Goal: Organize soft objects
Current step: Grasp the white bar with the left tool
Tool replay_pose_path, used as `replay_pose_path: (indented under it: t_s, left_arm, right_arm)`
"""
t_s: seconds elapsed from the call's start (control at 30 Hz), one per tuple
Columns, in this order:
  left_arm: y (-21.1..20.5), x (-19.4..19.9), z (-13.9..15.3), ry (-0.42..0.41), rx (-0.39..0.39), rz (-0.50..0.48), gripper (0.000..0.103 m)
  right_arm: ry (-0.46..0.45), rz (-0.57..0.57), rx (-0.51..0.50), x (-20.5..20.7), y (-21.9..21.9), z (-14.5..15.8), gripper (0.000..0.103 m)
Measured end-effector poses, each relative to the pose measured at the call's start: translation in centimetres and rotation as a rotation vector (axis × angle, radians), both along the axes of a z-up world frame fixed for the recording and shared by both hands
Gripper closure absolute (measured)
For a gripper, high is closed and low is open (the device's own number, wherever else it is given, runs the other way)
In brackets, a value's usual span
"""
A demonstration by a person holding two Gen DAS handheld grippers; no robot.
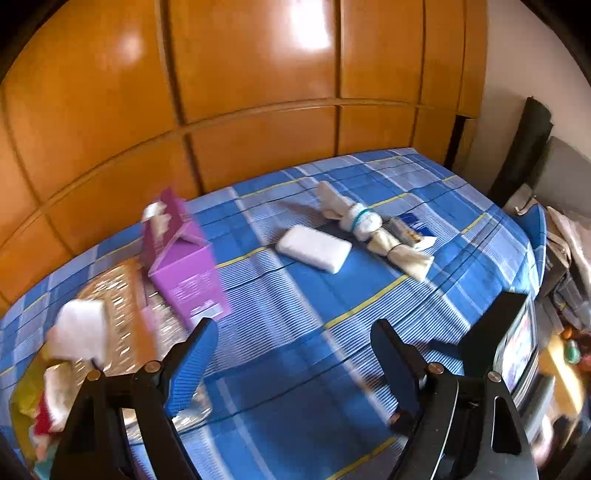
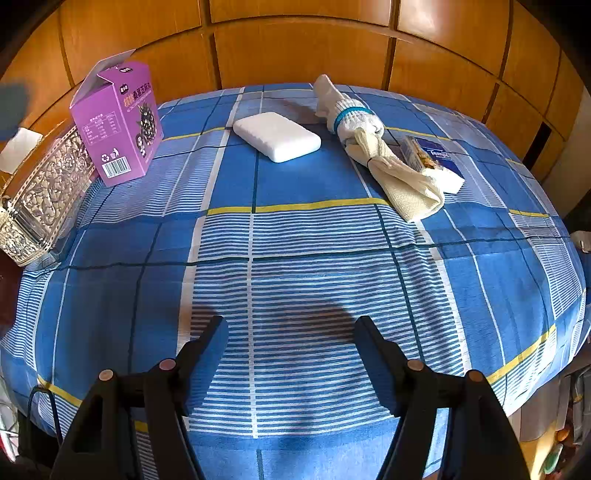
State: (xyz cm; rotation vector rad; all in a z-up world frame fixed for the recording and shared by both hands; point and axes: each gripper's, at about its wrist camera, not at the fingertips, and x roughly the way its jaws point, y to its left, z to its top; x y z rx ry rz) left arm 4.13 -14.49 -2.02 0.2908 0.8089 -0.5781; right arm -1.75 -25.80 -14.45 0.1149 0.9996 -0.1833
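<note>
Both claws spread, empty: left claw [image 1: 291, 339], right claw [image 2: 291, 332]. Sponge [image 2: 277, 136], tied cloth bundle [image 2: 373, 147] mid-bed [image 2: 314, 280], well apart from claws. Risk: bundle overlaps tissue pack [image 2: 432, 155], grab could drag pack; purple box [image 2: 118, 122] tips easily.

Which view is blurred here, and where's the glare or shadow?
Left wrist view: motion-smeared, worst on the purple box; white glare on the wooden wardrobe panels. Right wrist view: sharp; dark shadow on the blue plaid sheet ahead of the right claw.
</note>
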Motion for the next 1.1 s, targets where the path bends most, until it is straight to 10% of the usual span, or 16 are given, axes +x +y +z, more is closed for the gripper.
replay_pose_path:
  t_s: [0.6,1.1]
  left_arm:
    - [-8.7,12.9,-7.8,0.404,-0.070,0.188,0.025]
    - [-12.8,19.1,-11.4,0.471,-0.030,0.367,0.020]
  right_arm:
    - [-0.030,0.010,0.013,-0.3,0.2,-0.1,0.024]
    - [-0.047,0.023,0.036,-0.3,0.2,-0.2,0.016]
